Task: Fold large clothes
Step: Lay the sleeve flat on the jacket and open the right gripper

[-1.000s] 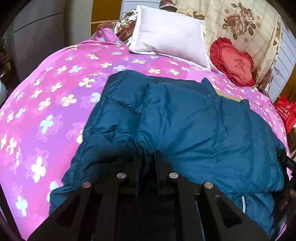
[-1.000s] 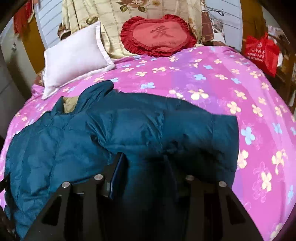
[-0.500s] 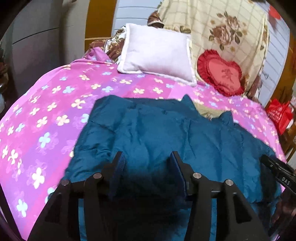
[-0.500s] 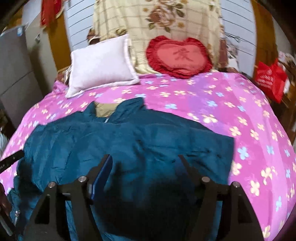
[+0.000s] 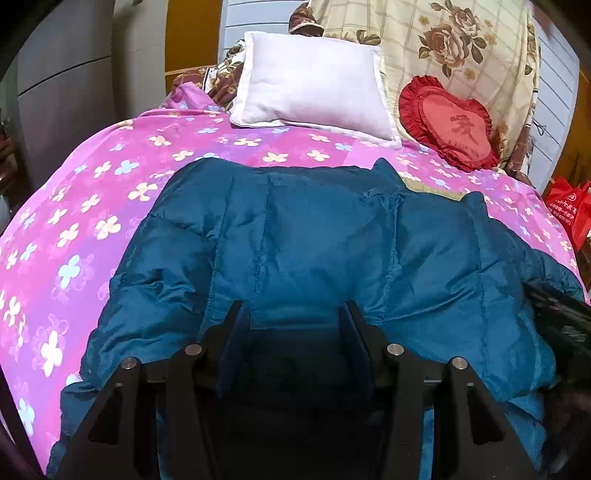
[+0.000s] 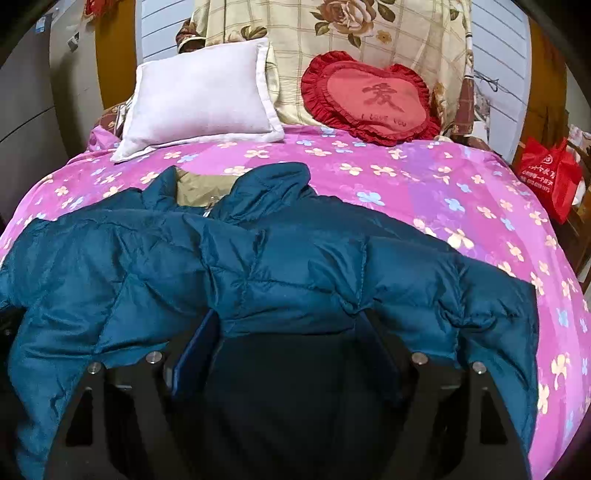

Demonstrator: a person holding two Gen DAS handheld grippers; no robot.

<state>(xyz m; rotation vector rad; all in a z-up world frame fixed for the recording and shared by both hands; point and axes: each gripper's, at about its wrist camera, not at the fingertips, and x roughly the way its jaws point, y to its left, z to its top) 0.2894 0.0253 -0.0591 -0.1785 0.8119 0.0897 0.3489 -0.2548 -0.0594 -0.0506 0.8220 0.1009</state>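
A teal puffer jacket (image 5: 314, 240) lies flat on the pink flowered bedspread (image 5: 85, 206), collar toward the pillows, with both sleeves folded in over the body. It also shows in the right wrist view (image 6: 258, 266). My left gripper (image 5: 293, 314) is open, jaws wide apart, over the jacket's near left hem. My right gripper (image 6: 288, 325) is open over the near right hem. Neither holds cloth. The right gripper's body shows at the right edge of the left wrist view (image 5: 561, 317).
A white pillow (image 6: 199, 96) and a red heart cushion (image 6: 373, 96) lean against a floral quilt (image 6: 369, 29) at the head of the bed. A red bag (image 6: 550, 173) stands to the right of the bed. Grey cabinet (image 5: 55, 92) to the left.
Both grippers were shut on the jacket's sleeves a second ago; they let go, opened wide and pulled back toward the near hem. The folded sleeves now lie flat.
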